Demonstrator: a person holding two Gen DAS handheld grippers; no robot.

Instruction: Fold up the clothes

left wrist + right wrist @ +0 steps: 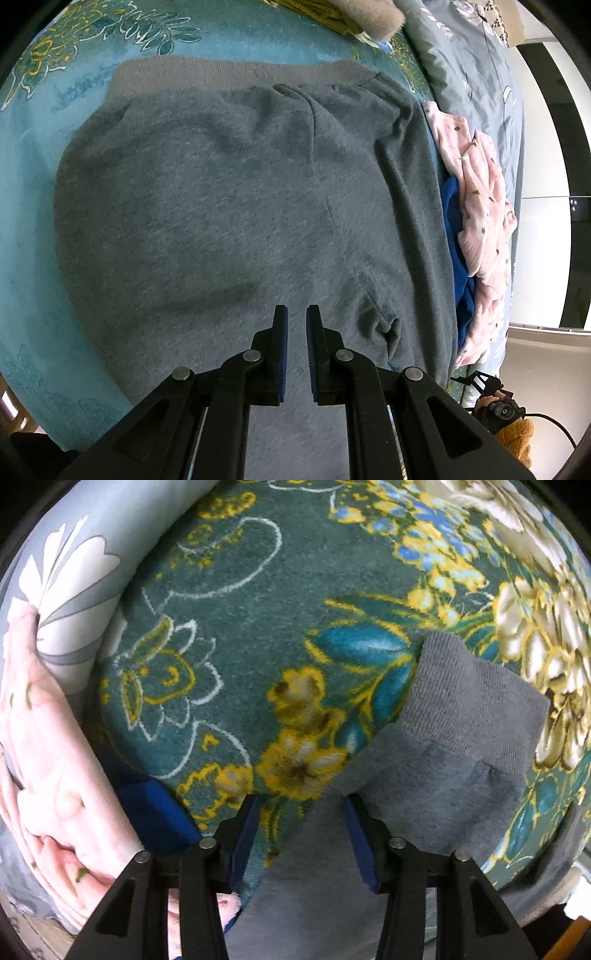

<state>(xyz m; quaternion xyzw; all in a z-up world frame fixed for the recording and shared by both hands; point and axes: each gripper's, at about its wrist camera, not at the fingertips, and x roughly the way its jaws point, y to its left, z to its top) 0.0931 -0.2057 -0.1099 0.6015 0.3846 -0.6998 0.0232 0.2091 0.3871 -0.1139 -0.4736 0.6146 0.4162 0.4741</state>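
Note:
A grey sweatshirt (229, 206) lies spread flat on a teal floral blanket (33, 206), its ribbed hem at the far end. My left gripper (296, 314) hovers over the near part of its body, jaws a small gap apart, holding nothing. In the right wrist view a grey sleeve (424, 786) with a ribbed cuff (476, 705) lies on the blanket (258, 635). My right gripper (301, 805) is open over the sleeve's left edge, holding nothing.
A pink garment (480, 221) and a blue garment (456, 258) lie piled right of the sweatshirt, also in the right wrist view (40, 760). A grey floral pillow (476, 66) lies behind them. A beige plush item (369, 16) sits at the far edge.

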